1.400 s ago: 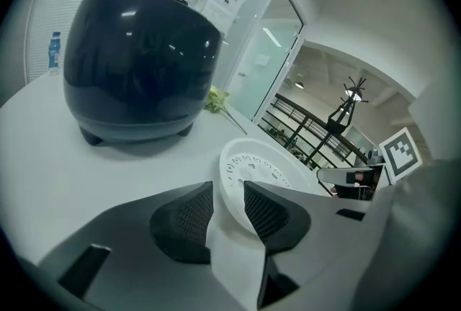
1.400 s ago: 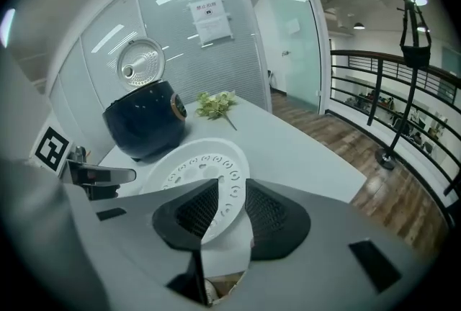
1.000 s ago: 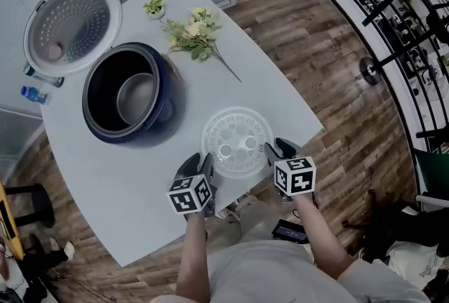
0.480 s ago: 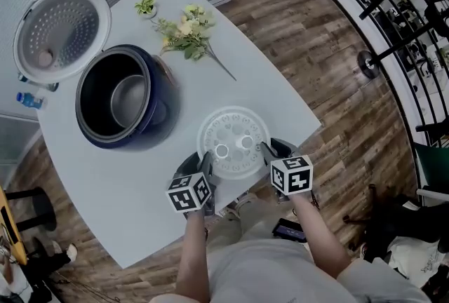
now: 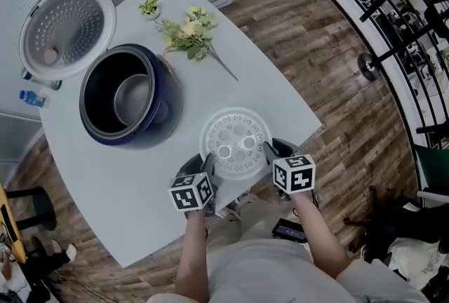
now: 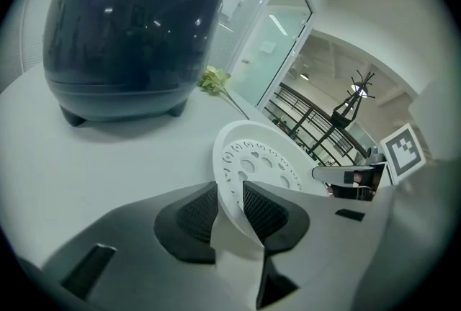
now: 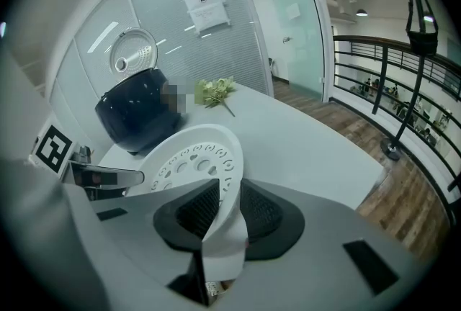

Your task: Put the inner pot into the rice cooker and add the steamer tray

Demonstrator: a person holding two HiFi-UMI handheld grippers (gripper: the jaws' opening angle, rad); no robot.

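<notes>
Tray (image 5: 236, 143): white, round and shallow, with a raised rim; its floor is pierced with large round holes near the middle and rings of small slots further out.
Tray's place: well apart from the cooker (image 5: 126, 95), on the side nearest the person, by the edge of the table (image 5: 140, 182). I cannot tell whether it rests on the table or is just off it.
Cooker: dark blue and rounded, with its perforated lid (image 5: 66, 29) swung open on the side away from the tray.
Pot (image 5: 133, 99): grey metal, already down inside the cooker.
Flowers (image 5: 189, 34): a small sprig lying just beside the cooker, on the side away from the person.
Left gripper (image 5: 208, 163): its jaws have just been closing and now stand narrow, with the black ribbed pads pressed on the tray's rim, on the edge nearer the cooker.
Right gripper (image 5: 269, 151): its jaws have also just been closing, and its pads clamp the opposite rim, the edge farther from the cooker.
Arms: both bare forearms reach out from the person's body side by side, with the grippers slanting forward and down and the marker cubes on top.
</notes>
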